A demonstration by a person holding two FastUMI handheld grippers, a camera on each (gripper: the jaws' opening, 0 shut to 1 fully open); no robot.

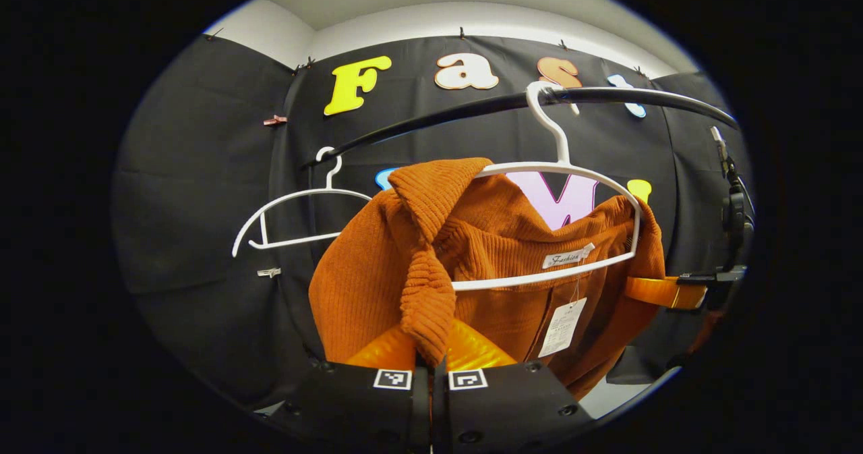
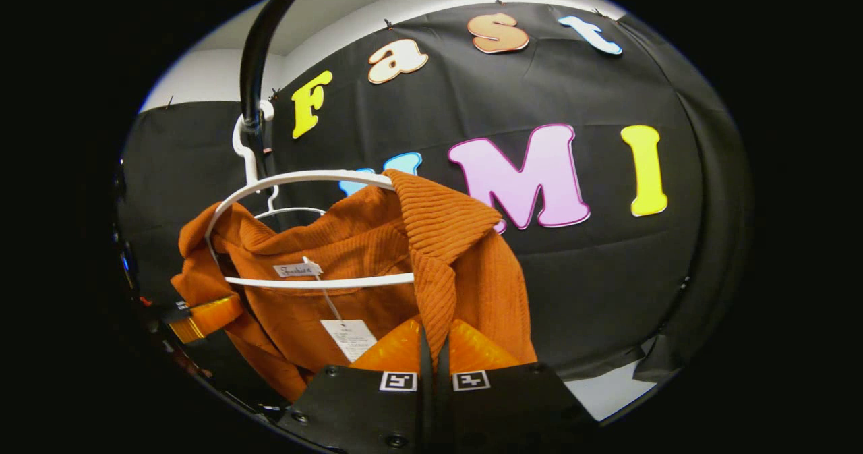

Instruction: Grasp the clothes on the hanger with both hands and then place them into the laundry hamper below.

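An orange ribbed garment [image 1: 485, 231] [image 2: 364, 245] hangs on a white hanger [image 1: 559, 167] [image 2: 323, 282] from a black rail [image 1: 640, 96] [image 2: 253, 56]. In the left gripper view, my left gripper [image 1: 431, 343] is shut on the thick front collar edge, which runs down between its orange fingers. My right gripper [image 2: 435, 343] is likewise shut on the collar edge on its side. Each gripper also shows at the far side of the garment in the other's view: the right gripper [image 1: 664, 292] and the left gripper [image 2: 205, 316]. A paper tag [image 1: 563, 326] [image 2: 347, 338] dangles inside the neck.
A second, bare white hanger [image 1: 296, 240] [image 2: 290, 210] hangs on the same rail beside the garment. Black cloth walls close in behind and on both sides. A strip of pale floor [image 1: 610, 396] [image 2: 607, 390] shows low down.
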